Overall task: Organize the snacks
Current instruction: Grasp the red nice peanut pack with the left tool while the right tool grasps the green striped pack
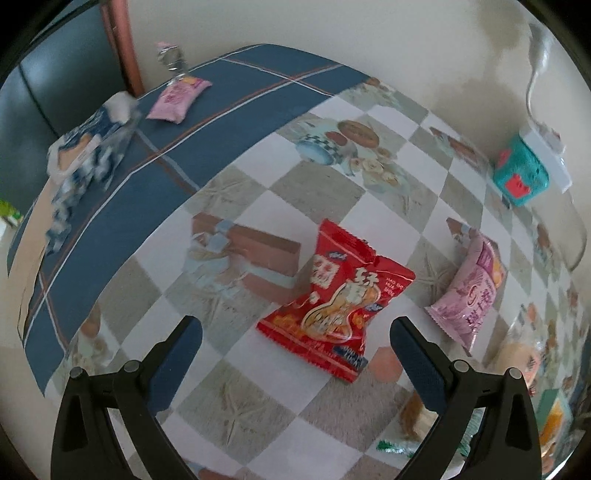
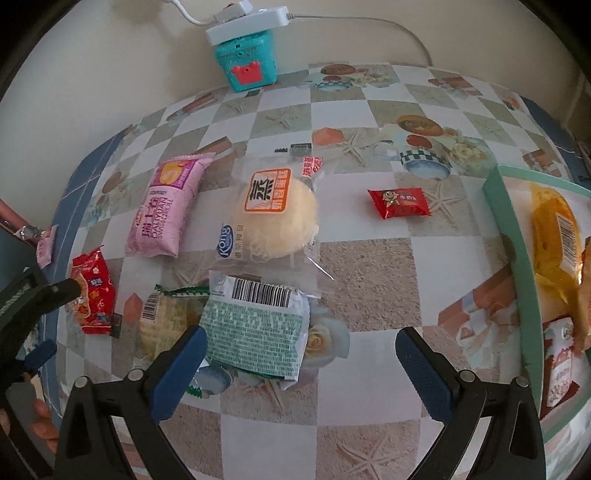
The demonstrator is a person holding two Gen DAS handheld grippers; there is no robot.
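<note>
A red peanut packet point(image 1: 336, 301) lies on the checked tablecloth just ahead of my open left gripper point(image 1: 295, 332), which holds nothing. The same red peanut packet point(image 2: 93, 291) shows at the left of the right wrist view, beside the left gripper's black finger point(image 2: 40, 295). My right gripper point(image 2: 297, 343) is open and empty above a green-and-white packet point(image 2: 255, 332). Around it lie a pink packet point(image 2: 166, 212), a clear-wrapped steamed bun point(image 2: 277, 218), a small red candy packet point(image 2: 399, 202) and a green-edged wafer packet point(image 2: 162, 314). A mint-green tray point(image 2: 517, 236) at the right holds a yellow packet point(image 2: 554, 236).
A teal cube box point(image 2: 251, 61) with a white power strip point(image 2: 247, 22) on top stands against the wall. Another pink packet point(image 1: 179, 96) and a blue-patterned bag point(image 1: 85, 158) lie on the blue border of the tablecloth. A hand point(image 2: 40, 421) shows at lower left.
</note>
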